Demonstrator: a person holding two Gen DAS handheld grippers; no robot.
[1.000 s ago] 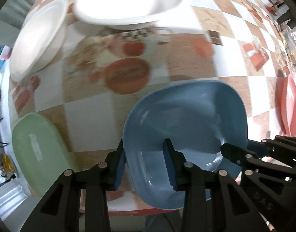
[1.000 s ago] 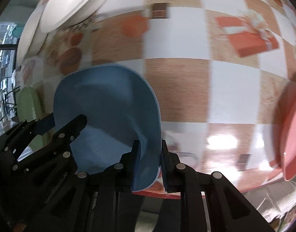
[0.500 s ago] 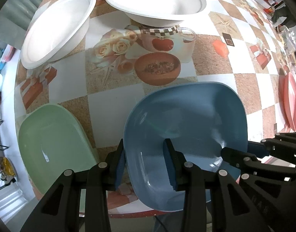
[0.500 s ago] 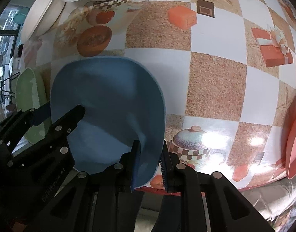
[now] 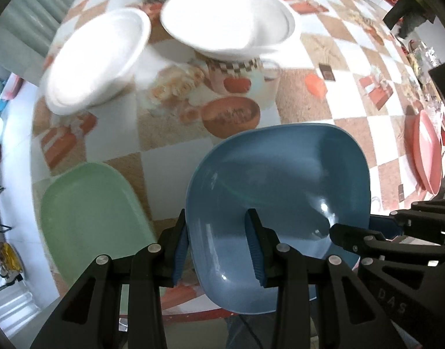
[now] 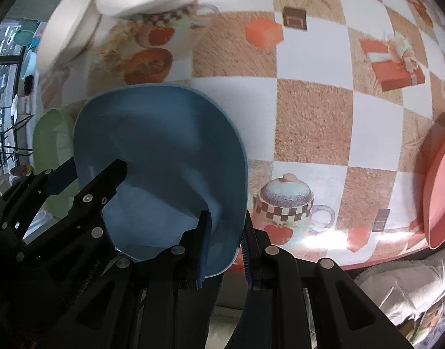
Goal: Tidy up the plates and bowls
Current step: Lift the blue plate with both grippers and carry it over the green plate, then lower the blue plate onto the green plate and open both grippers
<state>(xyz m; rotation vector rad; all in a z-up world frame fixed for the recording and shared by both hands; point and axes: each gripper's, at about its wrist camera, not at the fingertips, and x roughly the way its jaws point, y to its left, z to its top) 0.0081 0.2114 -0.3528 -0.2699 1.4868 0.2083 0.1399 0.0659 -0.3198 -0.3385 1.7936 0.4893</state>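
While both tools are aimed steeply down at the bench (image 6: 309, 122), the blue bowl (image 5: 280, 180) is carried between them, one tool on each side of it. The left tool (image 5: 216, 247) is seen in its own view with its fingers narrowly parted across the near-left rim: the outer pad lies against the outside wall, the inner pad sits inside the bowl. The right tool (image 6: 225, 250) is closed to a narrow gap over the opposite rim, with the thin wall pinched between its two ribbed blue pads. In each view the other tool is visible at the far edge of the bowl.

The bowl is held tilted above the near edge of the bench, over the checked cloth. A green bowl (image 5: 88, 212) is noted just beside it on the left, resting on the bench. Two white bowls (image 5: 225, 23) are recorded farther back, somewhat blurred. A pink plate (image 6: 437, 197) lies well apart at the right edge of the bench.
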